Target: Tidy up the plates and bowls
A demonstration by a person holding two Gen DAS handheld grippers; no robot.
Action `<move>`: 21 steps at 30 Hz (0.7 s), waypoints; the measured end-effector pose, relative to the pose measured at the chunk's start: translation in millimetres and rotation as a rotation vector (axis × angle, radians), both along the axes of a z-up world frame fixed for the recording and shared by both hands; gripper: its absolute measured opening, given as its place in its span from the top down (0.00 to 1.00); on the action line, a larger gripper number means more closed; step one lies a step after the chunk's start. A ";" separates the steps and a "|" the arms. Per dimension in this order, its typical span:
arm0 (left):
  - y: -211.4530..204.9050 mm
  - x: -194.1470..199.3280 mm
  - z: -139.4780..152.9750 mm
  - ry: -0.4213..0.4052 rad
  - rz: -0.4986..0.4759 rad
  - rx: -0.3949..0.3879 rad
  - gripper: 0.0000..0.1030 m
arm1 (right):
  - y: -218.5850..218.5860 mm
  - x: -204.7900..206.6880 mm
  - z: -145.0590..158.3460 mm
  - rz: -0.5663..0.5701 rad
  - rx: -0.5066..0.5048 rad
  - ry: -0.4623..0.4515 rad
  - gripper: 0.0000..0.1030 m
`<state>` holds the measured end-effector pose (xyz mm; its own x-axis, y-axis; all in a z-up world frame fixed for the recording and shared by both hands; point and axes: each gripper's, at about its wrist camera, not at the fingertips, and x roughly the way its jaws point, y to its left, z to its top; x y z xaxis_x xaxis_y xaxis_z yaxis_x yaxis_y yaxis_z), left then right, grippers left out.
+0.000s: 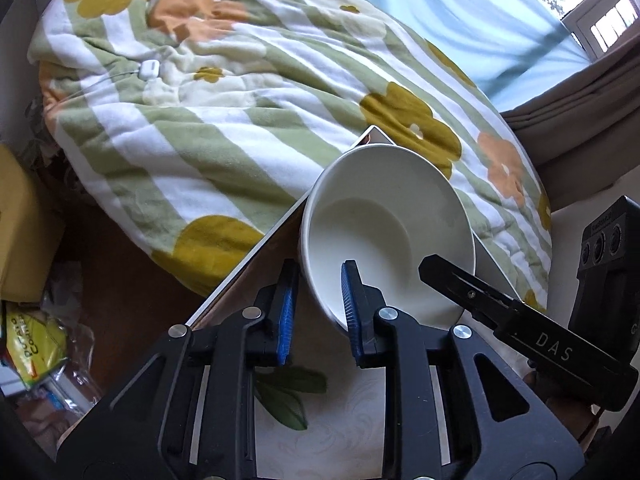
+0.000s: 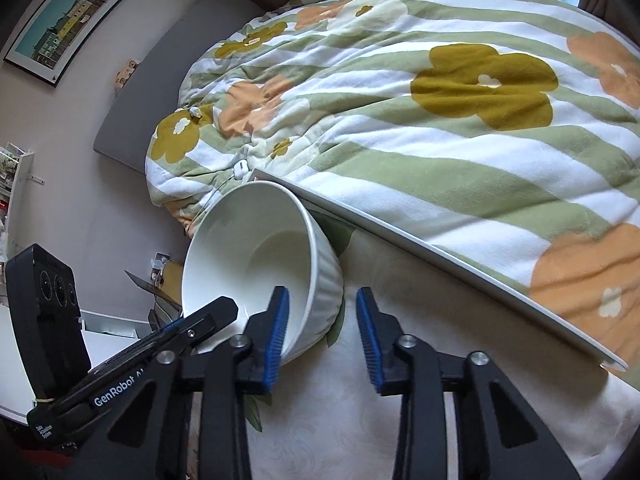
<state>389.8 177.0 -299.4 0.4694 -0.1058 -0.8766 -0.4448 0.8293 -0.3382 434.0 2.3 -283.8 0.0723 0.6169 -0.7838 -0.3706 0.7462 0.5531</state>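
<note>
A white ribbed bowl point(image 1: 384, 232) is tilted on a small table point(image 1: 344, 420) with a floral cloth. It also shows in the right wrist view point(image 2: 260, 264). My left gripper point(image 1: 318, 308) is open, its jaws straddling the bowl's near rim, one blue pad point(image 1: 350, 300) inside the bowl and one outside. My right gripper point(image 2: 322, 332) is open too, its left pad point(image 2: 276, 332) inside the bowl's rim and the right pad off to the side over the cloth. Each gripper shows in the other's view, beside the bowl.
A bed with a green-striped flowered blanket point(image 1: 224, 120) lies right behind the table's white edge point(image 2: 440, 248). Snack packets and a yellow box point(image 1: 24, 220) sit on the floor at the left. A white shelf point(image 2: 16, 184) stands by the wall.
</note>
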 end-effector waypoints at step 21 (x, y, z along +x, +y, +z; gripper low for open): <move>-52.9 -53.0 83.6 -0.150 -0.103 0.136 0.81 | -38.9 -56.5 69.5 -0.086 0.070 -0.141 0.81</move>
<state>336.8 124.1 -215.8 0.5887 -0.0455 -0.8071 -0.3082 0.9104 -0.2761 377.5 -36.6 -214.3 0.2329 0.6561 -0.7178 -0.3845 0.7401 0.5517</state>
